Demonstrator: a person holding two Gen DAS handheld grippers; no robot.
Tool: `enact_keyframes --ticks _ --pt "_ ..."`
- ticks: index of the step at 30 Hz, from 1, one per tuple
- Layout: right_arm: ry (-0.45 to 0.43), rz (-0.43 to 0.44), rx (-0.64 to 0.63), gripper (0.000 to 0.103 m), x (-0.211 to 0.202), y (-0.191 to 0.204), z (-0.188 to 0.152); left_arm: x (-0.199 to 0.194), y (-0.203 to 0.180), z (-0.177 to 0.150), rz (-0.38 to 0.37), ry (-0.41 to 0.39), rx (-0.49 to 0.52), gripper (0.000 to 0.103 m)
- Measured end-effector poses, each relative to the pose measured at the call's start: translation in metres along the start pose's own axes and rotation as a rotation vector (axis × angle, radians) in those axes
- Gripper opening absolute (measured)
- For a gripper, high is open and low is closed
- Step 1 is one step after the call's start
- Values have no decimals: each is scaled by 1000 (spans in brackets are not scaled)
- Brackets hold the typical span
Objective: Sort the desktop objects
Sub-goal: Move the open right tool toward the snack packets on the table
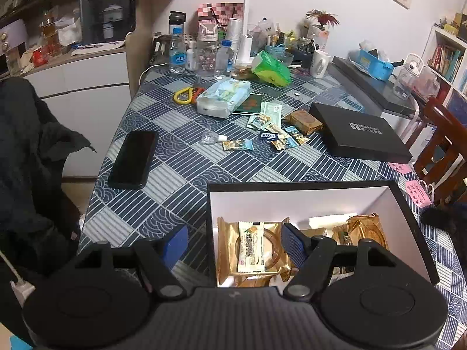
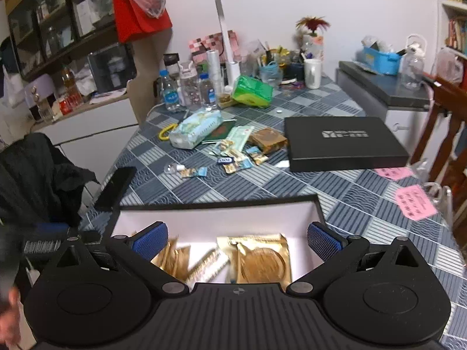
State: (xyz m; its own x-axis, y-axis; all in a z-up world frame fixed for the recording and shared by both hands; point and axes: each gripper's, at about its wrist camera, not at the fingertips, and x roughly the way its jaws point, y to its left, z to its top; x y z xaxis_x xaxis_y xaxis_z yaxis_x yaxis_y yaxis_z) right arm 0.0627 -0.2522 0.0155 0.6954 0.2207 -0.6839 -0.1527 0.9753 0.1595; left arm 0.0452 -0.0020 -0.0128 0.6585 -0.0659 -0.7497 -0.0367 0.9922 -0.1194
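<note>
Snack packets (image 1: 254, 248) lie in the open box (image 1: 297, 201) at five o'clock in the left wrist view, where the left gripper (image 1: 235, 245) gapes wide and empty, straddling the box's left wall. Right wrist view: the right gripper (image 2: 238, 240) hangs wide open over the box at six o'clock, holding nothing; loose candies (image 2: 233, 157) lie at twelve o'clock on the tablecloth (image 2: 335, 189).

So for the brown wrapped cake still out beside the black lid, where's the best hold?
Across the short sides of the brown wrapped cake, from above: it lies flat on the tablecloth, its crimped ends too thin to pinch, black lid close on the right.
</note>
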Motion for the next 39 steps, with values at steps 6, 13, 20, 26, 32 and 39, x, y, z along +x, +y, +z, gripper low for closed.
enact_keyframes --ticks 6,13,20,26,32,39 --pt "32 89 7 103 43 7 44 -3 4 -2 0 1 -7 84" --pt "59 129 -54 103 102 26 96 -4 2 -5 1 7 10 84" --pt "133 207 22 103 171 22 143 -3 5 -1 -4 5 6 84" --pt "245 254 300 66 248 -8 173 3 8 5 -16 11 -15 84" --pt "280 211 304 60 305 3 184 10 8 8 -17 21 -19 84" --pt "338 140 290 51 368 22 174 22 10 10 -20 47 -39 84"
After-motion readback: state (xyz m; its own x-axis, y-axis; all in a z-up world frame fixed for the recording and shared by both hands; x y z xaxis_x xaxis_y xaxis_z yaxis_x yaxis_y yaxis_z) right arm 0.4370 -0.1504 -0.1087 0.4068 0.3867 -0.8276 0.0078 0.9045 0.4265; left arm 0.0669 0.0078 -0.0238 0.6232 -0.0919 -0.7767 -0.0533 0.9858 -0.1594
